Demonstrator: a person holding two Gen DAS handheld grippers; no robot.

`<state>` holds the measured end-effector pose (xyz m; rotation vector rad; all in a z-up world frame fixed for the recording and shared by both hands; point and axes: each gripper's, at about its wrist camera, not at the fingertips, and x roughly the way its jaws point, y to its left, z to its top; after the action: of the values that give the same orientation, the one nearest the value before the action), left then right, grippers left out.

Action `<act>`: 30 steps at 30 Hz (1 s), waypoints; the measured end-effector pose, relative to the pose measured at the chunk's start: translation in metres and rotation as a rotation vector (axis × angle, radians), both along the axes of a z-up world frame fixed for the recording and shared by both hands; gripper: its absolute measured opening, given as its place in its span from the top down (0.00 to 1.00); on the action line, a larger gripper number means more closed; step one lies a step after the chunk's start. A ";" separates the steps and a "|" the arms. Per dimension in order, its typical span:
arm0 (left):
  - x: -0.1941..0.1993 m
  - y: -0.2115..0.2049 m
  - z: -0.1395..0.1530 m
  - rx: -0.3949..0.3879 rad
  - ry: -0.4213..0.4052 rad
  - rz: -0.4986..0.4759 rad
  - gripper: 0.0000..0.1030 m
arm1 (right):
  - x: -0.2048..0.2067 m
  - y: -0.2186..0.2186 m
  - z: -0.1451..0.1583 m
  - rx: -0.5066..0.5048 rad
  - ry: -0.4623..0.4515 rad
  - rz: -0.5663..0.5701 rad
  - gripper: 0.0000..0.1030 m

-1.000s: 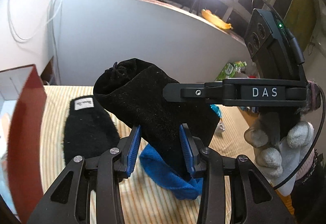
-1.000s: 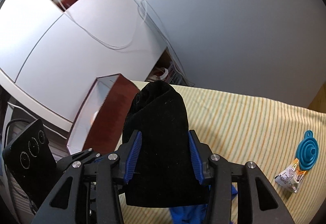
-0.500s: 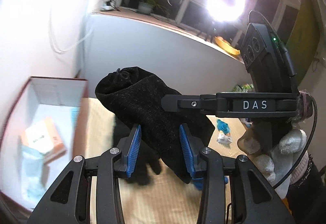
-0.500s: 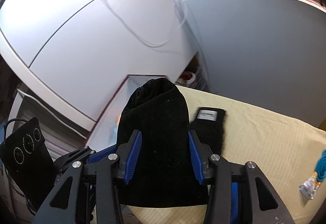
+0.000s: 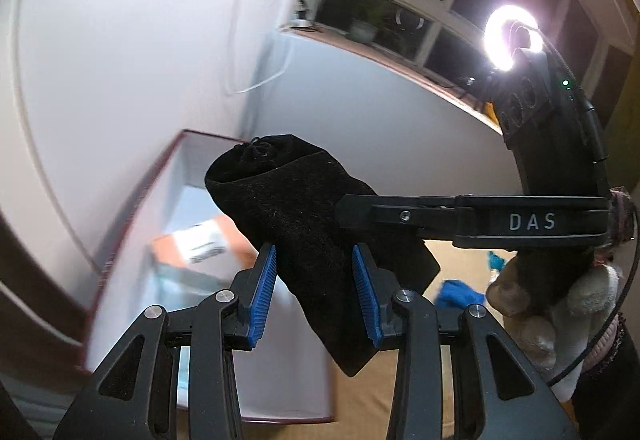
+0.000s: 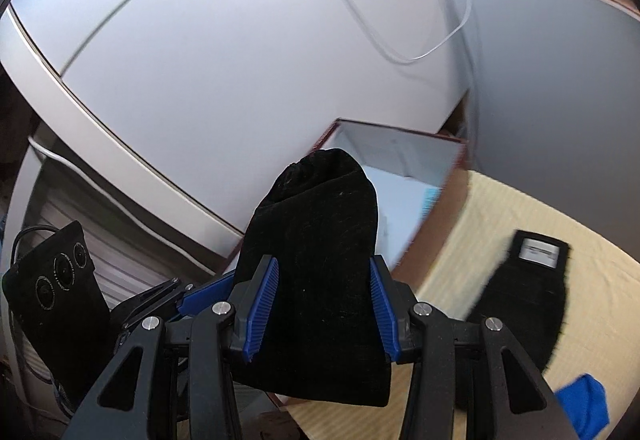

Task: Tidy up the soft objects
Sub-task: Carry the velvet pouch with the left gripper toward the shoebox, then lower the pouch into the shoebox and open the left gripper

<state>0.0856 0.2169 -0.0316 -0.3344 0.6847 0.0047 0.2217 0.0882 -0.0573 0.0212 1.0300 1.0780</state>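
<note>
White wall, striped yellow tablecloth (image 6: 520,232), red box (image 6: 400,176), both claws (image 5: 314,292) (image 6: 322,304) clamping black pouch (image 6: 320,240)

pouch (image 5: 304,208): black matt velvety cloth | gripper pads (image 5: 264,296): blue ribbed plastic | tablecloth (image 6: 520,216): ribbed yellow cloth

My ring lamp (image 5: 514,36) flares white at upper right of the left view. Motion blur smears the box (image 5: 188,240) and wall; the fisheye bends edges, corners go dark.
</note>
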 end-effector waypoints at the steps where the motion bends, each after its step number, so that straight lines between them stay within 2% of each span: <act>1: -0.005 0.006 -0.002 0.003 0.006 0.009 0.64 | -0.001 0.009 -0.003 -0.006 0.004 0.007 0.59; 7: -0.009 0.032 -0.020 0.011 0.049 0.052 0.64 | -0.011 0.046 -0.022 -0.042 0.023 0.038 0.59; 14: -0.011 0.048 -0.041 0.020 0.096 0.085 0.64 | -0.016 0.062 -0.038 -0.077 0.046 0.046 0.59; 24: -0.022 0.046 -0.040 0.030 0.087 0.091 0.64 | -0.008 0.041 -0.041 -0.073 0.047 0.000 0.59; 30: -0.026 0.033 -0.034 0.019 0.067 0.072 0.64 | -0.012 0.012 -0.037 -0.072 0.019 -0.017 0.53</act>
<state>0.0595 0.2502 -0.0652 -0.3422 0.7382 0.0912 0.2094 0.1000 -0.0942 -0.0183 1.0837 1.0263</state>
